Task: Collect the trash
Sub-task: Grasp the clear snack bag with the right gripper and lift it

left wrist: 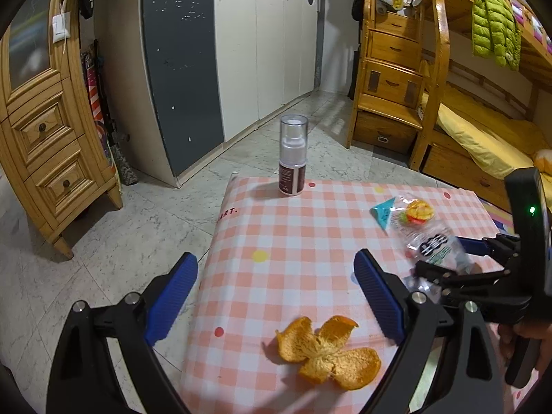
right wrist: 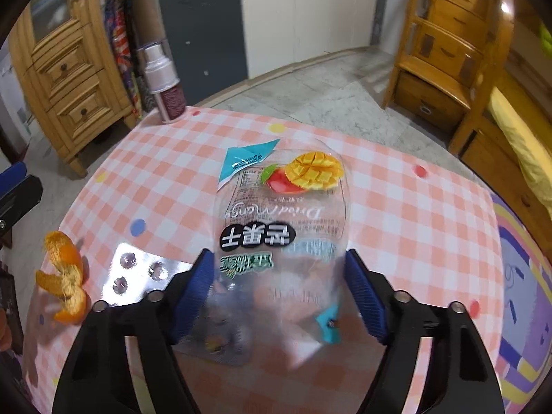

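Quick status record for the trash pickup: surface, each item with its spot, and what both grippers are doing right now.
surface: checked tablecloth, pink and white
wrapper: clear dried-mango wrapper, flat, its near end between the right gripper's fingers
peel: orange peel, just ahead of the left gripper
blister: empty foil blister sheet, between peel and wrapper
bottle: spray bottle, upright at the far edge
left gripper: open, holding nothing
right gripper: open around the wrapper, pads not clearly pressing
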